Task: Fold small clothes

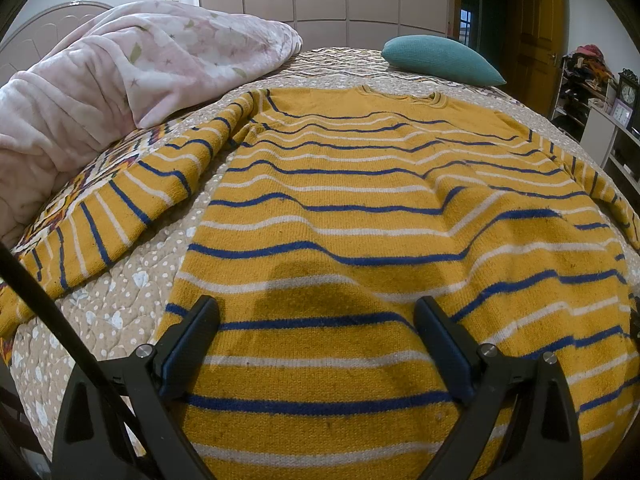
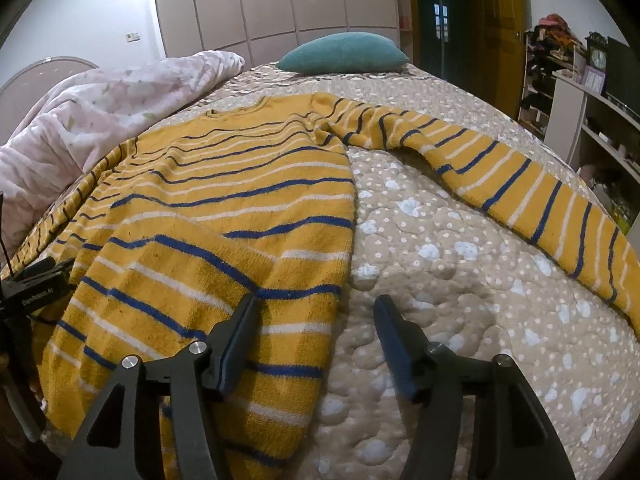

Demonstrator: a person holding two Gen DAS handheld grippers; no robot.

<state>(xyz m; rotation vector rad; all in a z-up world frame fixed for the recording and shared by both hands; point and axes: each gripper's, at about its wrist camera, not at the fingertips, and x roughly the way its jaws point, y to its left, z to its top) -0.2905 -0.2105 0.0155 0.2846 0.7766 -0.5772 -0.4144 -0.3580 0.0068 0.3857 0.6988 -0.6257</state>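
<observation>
**Mustard sweater spread flat on the bed, both tools released**

Mustard-yellow knit with blue and white stripes, the sweater (image 1: pixel 340 208) lies face-up across the bed (image 2: pixel 460 264), its hem toward the near edge and its neckline toward the far edge. One sleeve (image 1: pixel 120 204) stretches out toward the bed's left side, ending near a pink floral blanket (image 1: pixel 132 76) heaped at the far left corner. The other sleeve (image 2: pixel 520 184) angles out toward the right edge, lying on the beige dotted quilt well apart from the sweater's body lower down.

Hovering over the hem area, the left tool (image 1: pixel 316 312) has its jaws spread wide, with nothing between them but striped fabric below. The right tool (image 2: pixel 316 312) is likewise released; its left finger (image 2: pixel 236 340) is over the sweater's right side seam, and its right finger (image 2: pixel 396 344) is over bare quilt just beside the garment. Whether either tool touches the cloth cannot be told.

A teal cushion (image 2: pixel 344 54) rests near the far edge of the bed.
</observation>
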